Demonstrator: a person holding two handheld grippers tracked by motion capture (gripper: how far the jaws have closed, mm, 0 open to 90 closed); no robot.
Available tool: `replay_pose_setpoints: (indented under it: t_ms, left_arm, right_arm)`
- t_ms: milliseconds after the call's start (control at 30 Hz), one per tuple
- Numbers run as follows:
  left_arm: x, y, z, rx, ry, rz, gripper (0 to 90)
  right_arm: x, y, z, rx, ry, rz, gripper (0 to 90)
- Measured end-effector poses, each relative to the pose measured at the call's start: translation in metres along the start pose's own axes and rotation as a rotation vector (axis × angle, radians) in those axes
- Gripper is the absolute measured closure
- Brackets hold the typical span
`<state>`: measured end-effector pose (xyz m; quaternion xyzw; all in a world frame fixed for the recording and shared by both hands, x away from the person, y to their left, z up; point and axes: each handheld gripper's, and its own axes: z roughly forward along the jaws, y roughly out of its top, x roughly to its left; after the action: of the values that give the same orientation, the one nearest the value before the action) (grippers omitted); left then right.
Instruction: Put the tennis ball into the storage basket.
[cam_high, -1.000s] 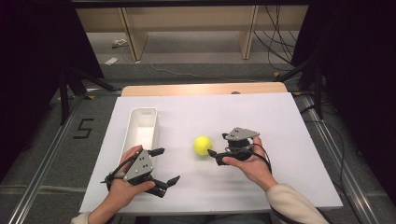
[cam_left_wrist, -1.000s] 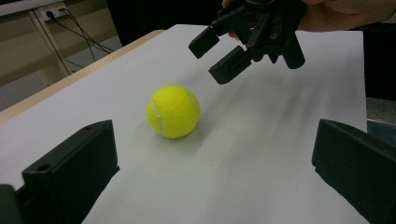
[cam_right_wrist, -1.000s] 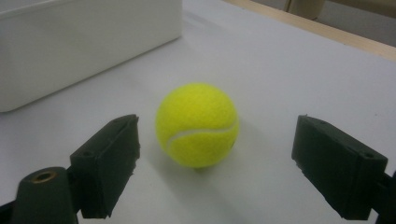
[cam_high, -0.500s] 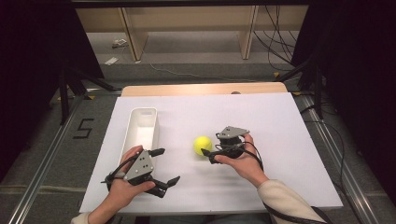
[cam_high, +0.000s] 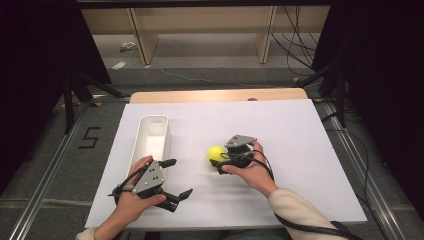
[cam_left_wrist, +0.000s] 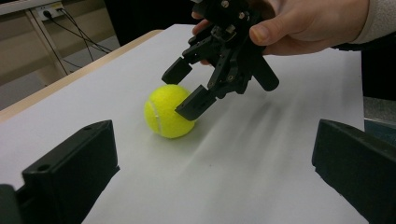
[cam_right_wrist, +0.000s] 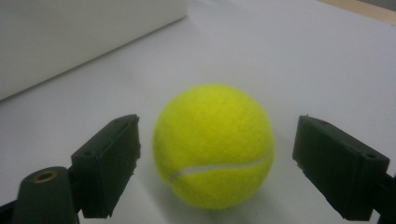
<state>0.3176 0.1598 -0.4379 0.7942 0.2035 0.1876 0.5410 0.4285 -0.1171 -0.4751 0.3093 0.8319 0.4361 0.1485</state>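
Right gripper (cam_high: 216, 162) sits mid-table, jaws spread wide, one on each side of the ball (cam_high: 216, 153). In the right gripper view the ball (cam_right_wrist: 214, 145) is between the two jaws with a gap on each side, no contact visible. Right hand (cam_high: 248, 167) wraps the gripper body from the near-right, forearm running in from the bottom edge, grey plate on top, jaws aimed left toward the ball. From the left gripper view, the right gripper (cam_left_wrist: 192, 88) angles down at the table, near jaw tip low beside the ball (cam_left_wrist: 169, 111); can't tell if it touches.

Left gripper (cam_high: 177, 177) is near the front-left edge of the table (cam_high: 300, 135), jaws spread, nothing between them. Left hand (cam_high: 132, 200) holds it from below, jaws pointing right, well apart from the ball.

Ball: yellow-green tennis ball, fuzzy, white seam curving across its lower half, resting on the white table surface at roughly centre, slightly near of middle.

Around: white tray (cam_high: 151, 140), long and narrow, lies left of the ball, running near to far; the left gripper is just beside its near end. Bare table between tray and ball. Cable trails from the right gripper along the sleeve (cam_high: 295, 212).
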Motion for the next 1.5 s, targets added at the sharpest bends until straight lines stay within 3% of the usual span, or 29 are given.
replay_pose_setpoints:
  t_ms: [567, 867, 1100, 1500]
  left_arm:
    - [0.000, 0.000, 0.000, -0.002, -0.004, 0.003, 0.0]
    - [0.000, 0.000, 0.000, -0.003, -0.005, 0.004, 0.0]
    - [0.000, 0.001, -0.001, -0.004, -0.005, 0.003, 0.0]
    - [0.000, 0.001, -0.001, -0.006, -0.005, 0.004, 0.0]
  right_arm:
    - [-0.003, -0.001, 0.022, 0.047, -0.005, -0.005, 15.6]
    - [-0.001, 0.000, 0.026, 0.055, 0.002, -0.008, 17.1]
    - [0.001, 0.000, 0.027, 0.047, 0.004, -0.012, 24.8]
    - [0.001, 0.000, 0.026, 0.044, 0.003, -0.003, 26.0]
